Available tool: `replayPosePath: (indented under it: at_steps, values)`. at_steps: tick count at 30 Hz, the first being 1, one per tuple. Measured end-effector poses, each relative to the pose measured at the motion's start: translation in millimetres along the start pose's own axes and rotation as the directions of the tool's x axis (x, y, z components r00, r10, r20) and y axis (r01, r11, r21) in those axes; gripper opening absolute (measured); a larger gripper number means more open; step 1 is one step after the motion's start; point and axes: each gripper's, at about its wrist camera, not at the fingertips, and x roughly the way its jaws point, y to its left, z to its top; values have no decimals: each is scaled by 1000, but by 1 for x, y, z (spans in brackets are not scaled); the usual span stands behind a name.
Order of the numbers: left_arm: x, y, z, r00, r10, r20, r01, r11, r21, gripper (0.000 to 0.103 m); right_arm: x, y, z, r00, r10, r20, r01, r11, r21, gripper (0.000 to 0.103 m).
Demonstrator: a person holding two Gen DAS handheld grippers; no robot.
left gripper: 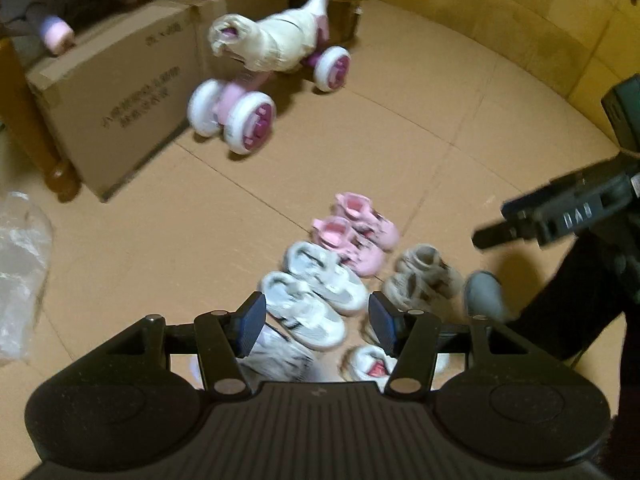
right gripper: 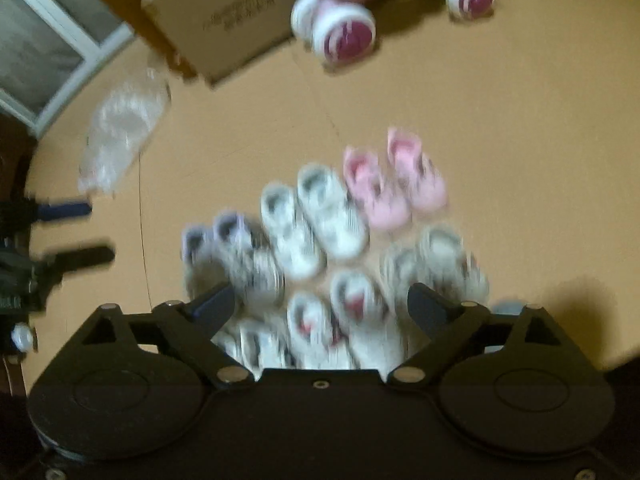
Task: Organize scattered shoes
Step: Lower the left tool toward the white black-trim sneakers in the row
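With both the left gripper (left gripper: 316, 320) and right gripper (right gripper: 320, 308) spread and empty above the pink pair (right gripper: 394, 180), we check each pair sits aligned beside it.

The right wrist view is smeared with motion blur, so the shoe rows (right gripper: 320, 232) lose their detail. The right tool's body (right gripper: 320, 420) hides the nearest shoes' toes. In the left wrist view the printing on the cardboard box (left gripper: 120, 92) is unreadable, and the plastic bag (left gripper: 20, 272) is cut by the left edge.
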Motion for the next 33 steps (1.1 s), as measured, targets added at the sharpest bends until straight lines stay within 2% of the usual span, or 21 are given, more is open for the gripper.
replayPosePath:
  at_steps: [1,2,5,10,13,16,18,20,22,26,29,31,32,33]
  values:
    - [2,-3,-4,1000,-2,-9,2,1000,-12,79,0,3,-6,1000,-5,-8,5,1000,-11,97]
    - [5,-5,-7,1000,-2,-21,2,999,-36,79,0,7,-12,1000,-21,-21,20,999,-36,103]
    - [14,-12,-18,997,14,-74,-24,990,-136,79,1,15,-18,998,-50,-32,47,995,-87,103]
    - [20,-29,-36,989,49,-140,-74,981,-180,79,2,19,-19,998,-54,-37,48,989,-141,103]
    - [16,-31,-50,986,43,-158,-78,972,-223,79,12,31,-18,997,-47,-67,33,979,-200,103]
    - [21,-18,-65,979,96,-179,-147,944,-296,79,18,48,-23,995,-32,-97,4,960,-279,103]
    - [39,5,-90,957,143,-253,-229,908,-351,79,24,66,-27,994,-21,-105,-18,935,-353,103]
    - [54,19,-110,940,154,-306,-266,891,-368,79,29,78,-29,992,-18,-121,-32,917,-397,103]
    - [62,26,-123,936,144,-320,-270,879,-393,78,37,85,-29,988,-19,-152,-47,905,-422,103]
    - [74,27,-145,952,98,-291,-225,867,-444,78,47,93,-15,980,17,-199,-99,906,-412,103]
    - [85,24,-155,962,31,-271,-176,829,-531,78,50,101,3,973,6,-231,-119,871,-476,103]
    - [96,22,-159,964,-5,-267,-157,798,-583,77,54,103,15,981,-54,-187,-58,836,-546,103]
    - [101,21,-161,965,-15,-263,-152,783,-602,75,57,102,19,982,-63,-178,-45,837,-545,103]
    - [106,21,-162,963,-19,-268,-156,772,-616,72,62,93,25,982,-51,-184,-47,867,-496,103]
